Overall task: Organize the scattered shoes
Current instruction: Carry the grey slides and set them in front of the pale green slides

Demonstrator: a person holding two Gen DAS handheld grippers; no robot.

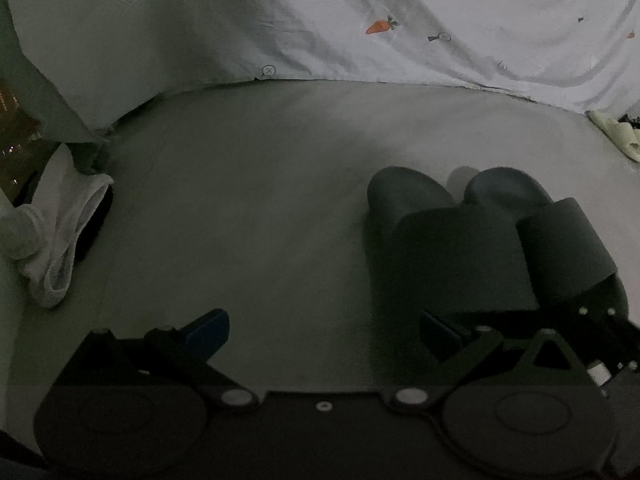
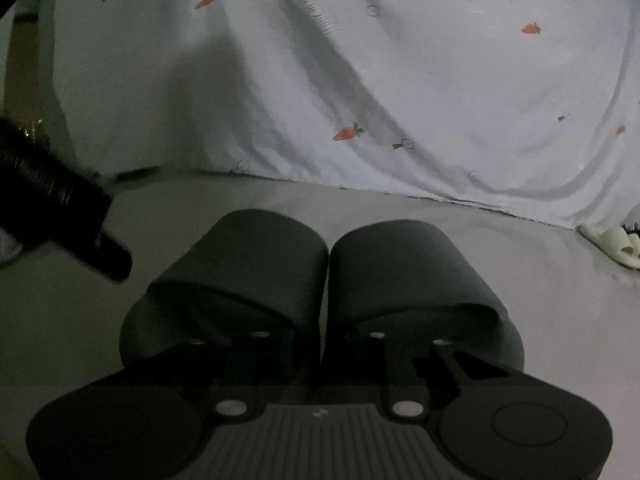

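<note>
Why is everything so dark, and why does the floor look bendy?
Left wrist view: dim light, black slippers nearly featureless; fisheye lens curves the floor edge. Right wrist view: equally dim, slippers murky, bedsheet brightest, corners blacked out.

Both wrist views low, facing bedsheet [image 1: 480, 20], sharing slippers [image 2: 320, 280]

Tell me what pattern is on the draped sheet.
Small orange carrots on the pale draped bedsheet, clearest in the right wrist view.

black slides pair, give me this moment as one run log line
black slides: side by side on floor | right hand-held gripper: fingers inside both straps | left hand-held gripper: open, empty | pale slide: apart, by bedsheet
</note>
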